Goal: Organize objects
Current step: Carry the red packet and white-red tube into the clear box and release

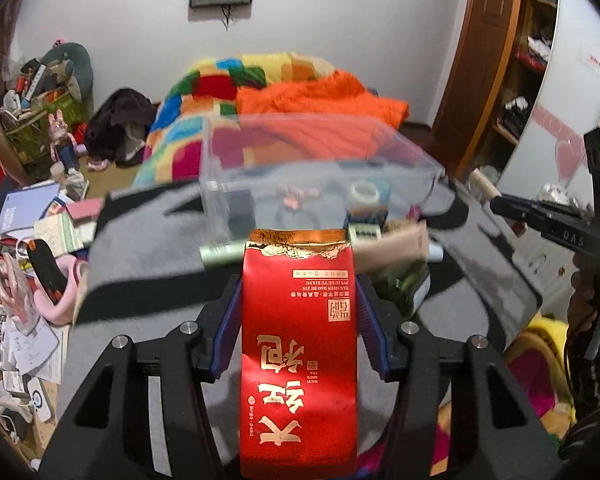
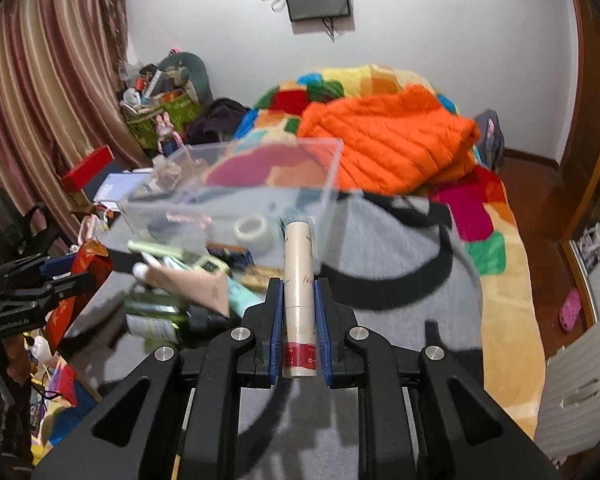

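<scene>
My left gripper [image 1: 299, 280] is shut on a red tea pouch [image 1: 299, 344] with gold lettering, held above the grey blanket [image 1: 140, 264]. My right gripper [image 2: 298, 286] is shut on a cream tube [image 2: 298, 280] with a red band, its tip pointing at the clear plastic box [image 2: 236, 184]. The clear box [image 1: 300, 164] stands just beyond the pouch, with a tape roll [image 1: 364, 192] and small items inside. A pile of loose items [image 2: 180, 284] lies left of the tube. The right gripper shows at the right edge of the left view [image 1: 540, 212].
An orange jacket [image 2: 388, 144] and a colourful patchwork blanket [image 2: 496, 232] lie behind the box. Books and clutter [image 1: 40, 224] cover the floor at left. A wooden wardrobe [image 1: 500, 60] stands at right.
</scene>
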Motion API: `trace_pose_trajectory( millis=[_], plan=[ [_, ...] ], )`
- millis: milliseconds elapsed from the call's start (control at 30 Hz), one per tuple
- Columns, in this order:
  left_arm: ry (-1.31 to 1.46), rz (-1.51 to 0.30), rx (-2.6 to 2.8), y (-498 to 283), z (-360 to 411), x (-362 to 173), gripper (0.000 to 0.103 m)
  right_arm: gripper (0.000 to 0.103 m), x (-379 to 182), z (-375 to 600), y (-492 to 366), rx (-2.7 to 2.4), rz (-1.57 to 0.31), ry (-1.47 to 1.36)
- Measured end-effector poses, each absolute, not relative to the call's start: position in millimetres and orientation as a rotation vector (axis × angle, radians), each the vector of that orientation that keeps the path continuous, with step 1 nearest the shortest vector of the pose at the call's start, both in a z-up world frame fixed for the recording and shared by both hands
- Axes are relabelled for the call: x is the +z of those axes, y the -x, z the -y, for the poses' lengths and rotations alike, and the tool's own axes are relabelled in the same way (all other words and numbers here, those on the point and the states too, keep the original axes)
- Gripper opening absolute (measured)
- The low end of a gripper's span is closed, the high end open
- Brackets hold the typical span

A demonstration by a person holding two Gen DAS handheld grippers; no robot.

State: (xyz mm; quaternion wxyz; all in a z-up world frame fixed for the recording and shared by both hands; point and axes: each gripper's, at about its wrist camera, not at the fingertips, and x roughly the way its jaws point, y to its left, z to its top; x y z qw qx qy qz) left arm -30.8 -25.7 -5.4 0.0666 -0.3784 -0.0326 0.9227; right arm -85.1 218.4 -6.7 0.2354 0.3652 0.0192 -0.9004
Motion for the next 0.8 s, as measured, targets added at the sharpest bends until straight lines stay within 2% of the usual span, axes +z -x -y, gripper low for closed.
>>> trace_pose_trajectory(
  millis=[367,800],
  plan=[
    [1.029,0.131,2.877,68.1,44.9,36.2,0.053,0.014,18.9,-185.3,106.4,-2.483,-0.078,-0.912],
    [1.232,0.147,2.787,154.5,50.5,23.6,0.053,0.014,6.5,-132.5,164.0,-2.441,-0.097,-0.992]
  ],
)
